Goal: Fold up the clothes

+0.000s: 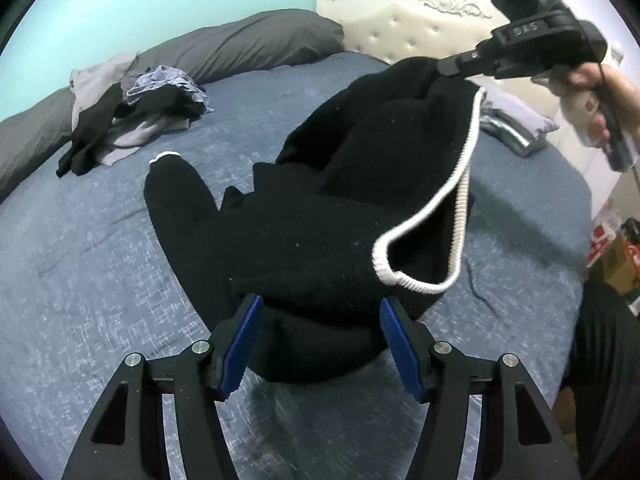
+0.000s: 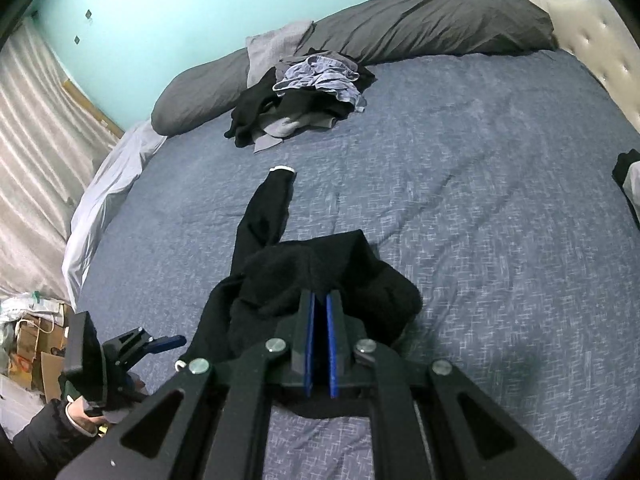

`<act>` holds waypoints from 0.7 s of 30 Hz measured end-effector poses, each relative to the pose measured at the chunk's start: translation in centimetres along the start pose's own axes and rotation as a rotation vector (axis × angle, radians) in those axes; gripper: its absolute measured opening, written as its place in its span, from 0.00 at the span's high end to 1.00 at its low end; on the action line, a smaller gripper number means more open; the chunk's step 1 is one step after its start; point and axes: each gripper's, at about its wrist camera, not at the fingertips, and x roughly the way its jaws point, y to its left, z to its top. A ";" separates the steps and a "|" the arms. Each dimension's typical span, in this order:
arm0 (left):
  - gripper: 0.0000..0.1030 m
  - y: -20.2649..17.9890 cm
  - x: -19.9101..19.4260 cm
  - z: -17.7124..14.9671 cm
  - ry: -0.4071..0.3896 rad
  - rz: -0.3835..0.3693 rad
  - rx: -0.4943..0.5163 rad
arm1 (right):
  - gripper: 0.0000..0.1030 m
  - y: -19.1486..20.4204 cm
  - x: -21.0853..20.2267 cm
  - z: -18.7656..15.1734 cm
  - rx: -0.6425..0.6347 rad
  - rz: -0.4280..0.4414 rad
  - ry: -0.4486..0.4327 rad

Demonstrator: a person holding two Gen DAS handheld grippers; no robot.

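A black sweater [image 1: 304, 232] with white ribbed trim lies bunched on the blue bedspread [image 1: 80, 264]. My right gripper [image 1: 446, 68] is shut on the sweater's upper edge and holds it lifted at the upper right of the left wrist view. In the right wrist view the same gripper [image 2: 319, 300] has its blue pads pressed together on the black sweater [image 2: 312, 276], and one sleeve [image 2: 268, 204] stretches away across the bed. My left gripper [image 1: 320, 312] stands open, its blue pads either side of the sweater's near fold. That left gripper [image 2: 160, 342] also shows at the lower left of the right wrist view.
A heap of unfolded clothes [image 1: 132, 116] lies at the far left by a long grey pillow [image 1: 240, 44]. Folded items [image 1: 512, 128] sit near the white headboard [image 1: 424, 20]. Boxes and bags [image 2: 36, 340] stand on the floor beside the bed.
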 end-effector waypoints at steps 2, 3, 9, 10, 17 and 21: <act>0.35 -0.1 0.1 0.4 -0.013 0.004 0.011 | 0.95 0.1 -0.1 0.0 -0.004 0.002 0.002; 0.35 -0.2 0.2 0.7 -0.019 0.002 0.017 | 0.95 0.1 -0.1 0.0 -0.004 0.004 0.002; 0.34 -0.7 1.5 1.5 -0.012 -0.005 0.038 | 0.95 -0.1 0.2 0.0 -0.006 0.010 0.013; 0.35 -0.7 1.7 1.7 -0.010 -0.006 0.042 | 0.95 -0.1 0.2 0.0 -0.005 0.012 0.015; 0.74 -0.6 2.4 2.0 0.004 0.010 0.014 | 0.95 -0.2 0.7 -0.5 -0.005 0.029 0.034; 0.79 0.4 1.8 2.4 0.001 0.021 -0.027 | 0.95 -0.2 0.9 -0.6 -0.011 0.039 0.034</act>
